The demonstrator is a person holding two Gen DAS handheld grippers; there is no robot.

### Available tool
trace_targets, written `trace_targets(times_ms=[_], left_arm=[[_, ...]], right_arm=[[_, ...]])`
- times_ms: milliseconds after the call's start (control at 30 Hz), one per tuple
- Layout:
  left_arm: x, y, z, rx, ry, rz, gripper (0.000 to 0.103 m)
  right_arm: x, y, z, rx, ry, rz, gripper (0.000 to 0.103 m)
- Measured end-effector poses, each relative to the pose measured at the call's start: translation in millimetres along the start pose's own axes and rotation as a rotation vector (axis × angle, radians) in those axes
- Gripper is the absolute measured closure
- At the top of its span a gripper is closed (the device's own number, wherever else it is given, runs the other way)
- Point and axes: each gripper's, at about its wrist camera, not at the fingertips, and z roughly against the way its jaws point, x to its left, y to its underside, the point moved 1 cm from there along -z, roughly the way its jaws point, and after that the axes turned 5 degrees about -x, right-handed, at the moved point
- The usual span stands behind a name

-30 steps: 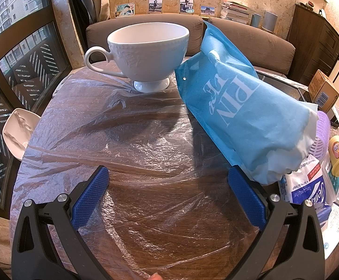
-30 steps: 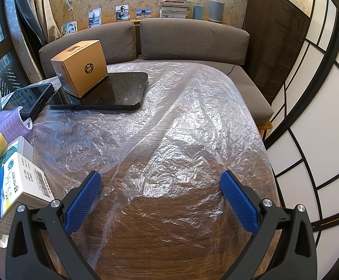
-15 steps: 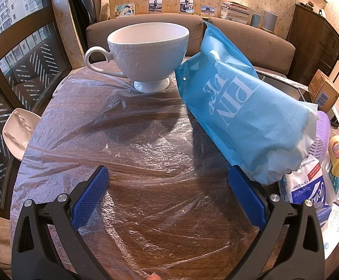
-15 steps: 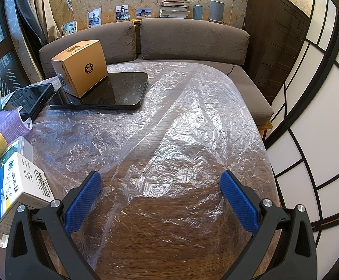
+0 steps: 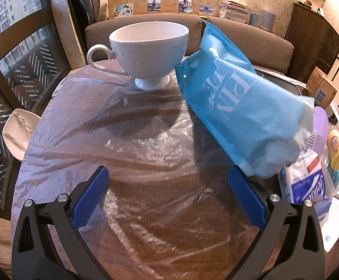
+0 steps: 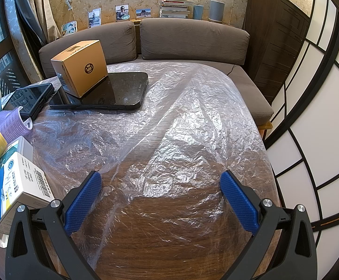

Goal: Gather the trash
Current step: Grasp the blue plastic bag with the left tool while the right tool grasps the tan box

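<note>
So my left gripper (image 5: 168, 187) hangs low over the table (image 5: 146, 245) with its blue fingers (image 5: 91, 198) spread wide and nothing between them. My right gripper (image 6: 161, 197) is the same, wide apart and holding nothing.

I see the blue bag (image 5: 237, 107) lying on its side just ahead and to the right of my left gripper. Its long way runs from far-left to near-right. The flat sealed end points toward the sofa (image 5: 251, 35), and the torn white end (image 5: 283, 154) points toward me, near my right-hand finger. White letters on it read "PIN" (they look upside down to me, and I cannot read the rest).

A big white cup (image 5: 149, 51) stands upright just left of the bag's far end, with its handle to the left. Crinkly clear plastic wrap (image 6: 181, 121) covers the wood top in both views.

Right of the bag sit a purple roller (image 5: 320, 126), a yellow cap (image 5: 338, 151) and a blue and white packet (image 5: 306, 184) whose writing is too curly to read.

From the right wrist I see a white box (image 6: 22, 186) with a barcode beside the left finger. Farther back, a brown box (image 6: 81, 70) with a round mark stands on a black tablet (image 6: 120, 91), with a smaller dark screen (image 6: 29, 99) beside it.
</note>
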Motion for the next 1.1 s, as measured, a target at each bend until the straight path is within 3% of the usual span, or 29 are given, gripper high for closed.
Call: trace_targets(times_ms=[133, 300, 400, 533, 700, 933, 1100], left_arm=[[6, 5, 26, -0.023, 0.026, 0.027, 0.001], [11, -20, 69, -0.155, 0.075, 0.013, 0.001], [1, -45, 74, -0.174, 0.180, 0.044, 0.001], [-16, -65, 54, -0.158, 0.229, 0.102, 0.001], [-22, -71, 26, -0.134, 0.224, 0.117, 0.001], [-39, -65, 1, -0.095, 0.248, -0.035, 0.001], [-36, -66, -7, -0.056, 0.308, -0.016, 0.001]], right_arm=[[1, 1, 14, 0.037, -0.007, -0.052, 0.004], [14, -27, 64, -0.129, -0.088, -0.079, 0.004], [30, -68, 70, -0.189, -0.135, -0.058, 0.004], [56, -108, 50, -0.225, -0.133, 0.000, 0.004], [78, -123, 13, -0.197, -0.148, 0.019, 0.004], [90, -131, -30, -0.130, -0.172, 0.083, 0.004], [101, -135, -46, -0.105, -0.182, 0.125, 0.004]])
